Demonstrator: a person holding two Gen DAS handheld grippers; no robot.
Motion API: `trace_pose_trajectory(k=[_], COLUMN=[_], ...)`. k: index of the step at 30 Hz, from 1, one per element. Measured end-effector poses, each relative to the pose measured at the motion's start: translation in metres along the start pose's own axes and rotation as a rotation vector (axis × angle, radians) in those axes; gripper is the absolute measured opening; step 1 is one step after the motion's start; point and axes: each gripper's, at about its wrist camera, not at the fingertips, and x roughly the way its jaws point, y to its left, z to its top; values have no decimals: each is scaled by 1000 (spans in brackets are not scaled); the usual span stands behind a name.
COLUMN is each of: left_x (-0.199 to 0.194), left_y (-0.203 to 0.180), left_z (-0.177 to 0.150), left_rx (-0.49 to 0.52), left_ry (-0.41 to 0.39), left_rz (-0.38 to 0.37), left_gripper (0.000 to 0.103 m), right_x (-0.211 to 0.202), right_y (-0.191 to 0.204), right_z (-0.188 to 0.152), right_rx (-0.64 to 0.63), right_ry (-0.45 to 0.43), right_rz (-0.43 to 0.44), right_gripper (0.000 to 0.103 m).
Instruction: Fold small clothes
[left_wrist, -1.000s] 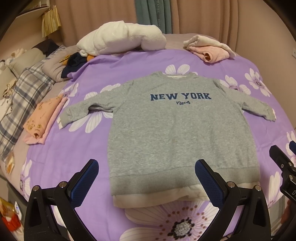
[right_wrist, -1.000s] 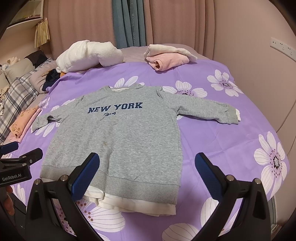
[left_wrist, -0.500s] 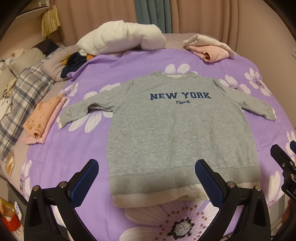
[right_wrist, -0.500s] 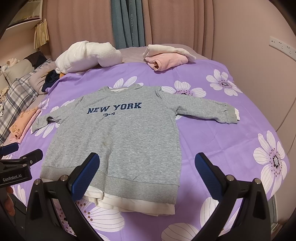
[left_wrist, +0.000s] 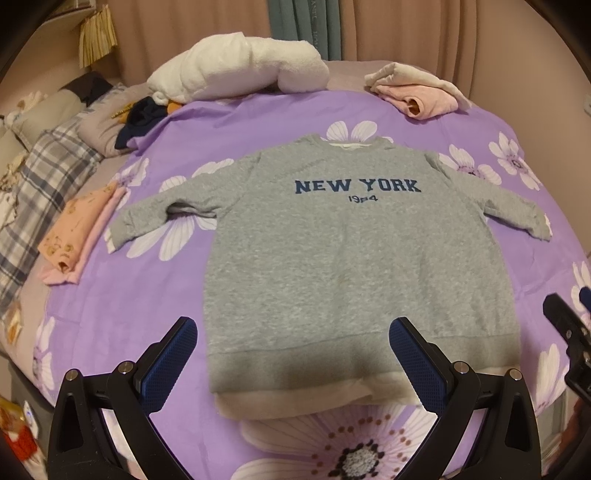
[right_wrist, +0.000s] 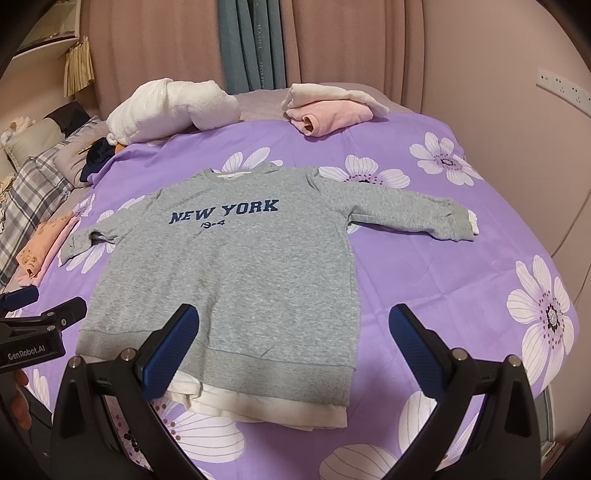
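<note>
The grey "NEW YORK" sweatshirt with white hem (left_wrist: 354, 258) is lying flat, sleeves spread, on the purple flower-print bedsheet (left_wrist: 122, 295); the left gripper (left_wrist: 293, 363) is hovering at its 6 o'clock hem, jaws apart; the right gripper (right_wrist: 293, 356) is hovering at its 5 o'clock corner, likewise spread, empty.

Grey sweatshirt (left_wrist: 354, 258), frame centre: "NEW YORK" in navy block letters, a partly creased "19-4" beneath. Left tool (right_wrist: 33, 345), lower left of the right wrist view: "GenRobot.AI".

sweatshirt (left_wrist: 343, 258) flat mid-bed | towel (left_wrist: 240, 70) behind | folded clothes (left_wrist: 79, 229) left
</note>
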Motion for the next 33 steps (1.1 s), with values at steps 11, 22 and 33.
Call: trace_pose_trajectory(k=[11,22,33], left_x=[44,79,106], left_y=[5,11,-4], left_z=[13,20,34], left_rx=[-108,-234,-227], left_ry=[65,85,139], left_rz=[-194,-391,-395], left_gripper=[103,103,103], right_x=[48,102,172], right_y=[-86,-192,-271], right_z=[-4,-17,29], right_rx=[373,781,963], right_ry=[48,7,-47], right_rz=[337,323,270], right_gripper=[103,103,89])
